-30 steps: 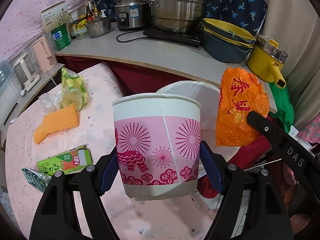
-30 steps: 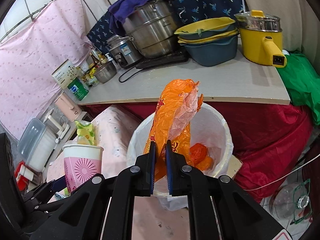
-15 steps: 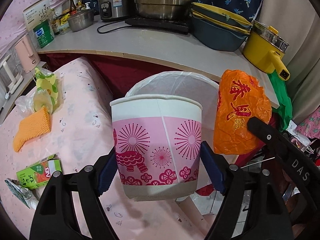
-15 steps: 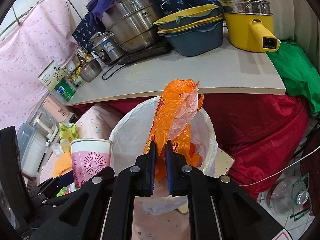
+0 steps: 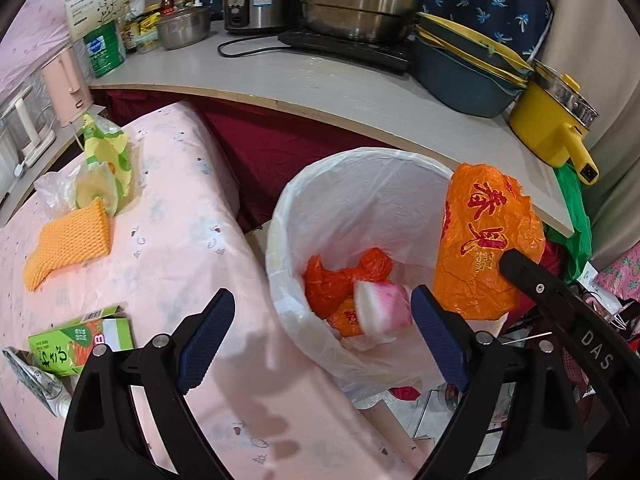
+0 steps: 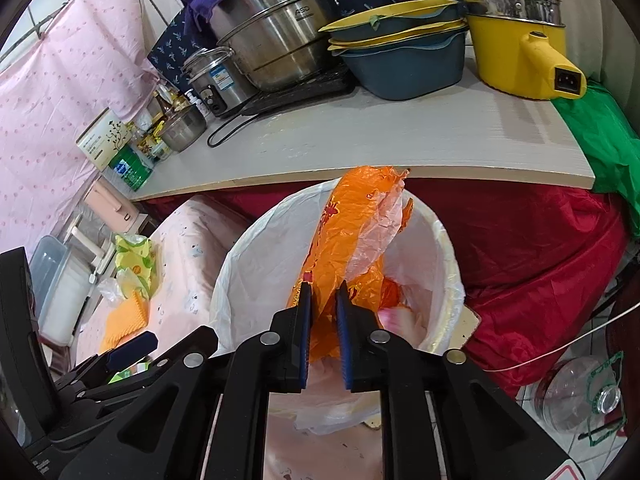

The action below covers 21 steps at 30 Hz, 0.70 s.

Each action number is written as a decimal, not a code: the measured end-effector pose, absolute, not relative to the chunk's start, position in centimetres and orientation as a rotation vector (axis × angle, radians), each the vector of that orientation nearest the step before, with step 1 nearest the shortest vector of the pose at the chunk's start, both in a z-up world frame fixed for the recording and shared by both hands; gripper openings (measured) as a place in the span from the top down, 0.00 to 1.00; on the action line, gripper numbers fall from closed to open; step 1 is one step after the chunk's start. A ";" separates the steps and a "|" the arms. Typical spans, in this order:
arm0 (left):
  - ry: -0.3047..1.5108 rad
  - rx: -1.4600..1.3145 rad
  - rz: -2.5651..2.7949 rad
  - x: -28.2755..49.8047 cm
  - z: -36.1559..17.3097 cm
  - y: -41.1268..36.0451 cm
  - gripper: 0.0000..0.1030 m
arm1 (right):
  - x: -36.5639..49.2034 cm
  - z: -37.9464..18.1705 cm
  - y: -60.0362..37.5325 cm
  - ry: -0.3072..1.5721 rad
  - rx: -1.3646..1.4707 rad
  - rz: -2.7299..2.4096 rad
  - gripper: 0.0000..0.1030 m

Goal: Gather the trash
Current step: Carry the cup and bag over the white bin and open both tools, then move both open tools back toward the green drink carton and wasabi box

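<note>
The pink-and-white paper cup (image 5: 382, 309) lay tipped and motion-blurred inside the round bin lined with a white plastic bag (image 5: 360, 184), resting against crumpled red-orange plastic (image 5: 340, 276) at the bottom. From the right wrist view only a pink smear of the cup (image 6: 394, 315) showed, low in the bin (image 6: 248, 264) behind the gripper fingers.

The left gripper (image 5: 320, 336) was spread wide with nothing between its blue pads, hovering over the near edge of the bin. The right gripper (image 6: 322, 334) had its jaws narrowed onto the lower part of an orange plastic bag printed with red characters (image 6: 352, 224), which stood up over the bin mouth. The left wrist view showed that bag's printed face (image 5: 488, 240) at the bin's right rim, with the right gripper's black arm crossing in front of it.

Only the left wrist view took in the trash lying on the pink patterned tablecloth (image 5: 176, 240): an orange foam net sleeve (image 5: 68, 244), a yellow-green snack wrapper (image 5: 106, 160) and a green drink carton (image 5: 76, 340). The right wrist view gave a fuller look at the grey countertop (image 6: 380, 140) behind, holding a large steel pot (image 6: 276, 40), stacked blue and yellow basins (image 6: 404, 52) and a yellow electric pot (image 6: 520, 52), and it alone showed a clear plastic bottle (image 6: 576, 396) on the floor.
</note>
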<state>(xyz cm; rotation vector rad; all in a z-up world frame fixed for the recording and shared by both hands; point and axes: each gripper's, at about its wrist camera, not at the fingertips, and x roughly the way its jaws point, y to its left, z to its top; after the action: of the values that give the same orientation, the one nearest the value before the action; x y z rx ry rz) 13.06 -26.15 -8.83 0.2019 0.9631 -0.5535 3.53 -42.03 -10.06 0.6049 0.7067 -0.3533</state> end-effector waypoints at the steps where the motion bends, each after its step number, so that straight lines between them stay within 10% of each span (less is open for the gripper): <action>1: 0.961 0.200 -0.547 13.1 -8.8 -25.8 0.17 | 3.7 -10.1 -41.8 0.707 0.606 -0.352 0.84; 21: 0.938 0.102 -0.431 14.0 -6.9 -17.4 0.17 | 5.3 -6.8 -36.2 0.671 0.549 -0.299 0.68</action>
<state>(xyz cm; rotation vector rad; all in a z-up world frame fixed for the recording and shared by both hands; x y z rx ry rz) 13.99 -17.44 -6.95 0.1024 0.9380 -0.4306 5.32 -36.20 -6.80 0.5490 0.6707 -0.2995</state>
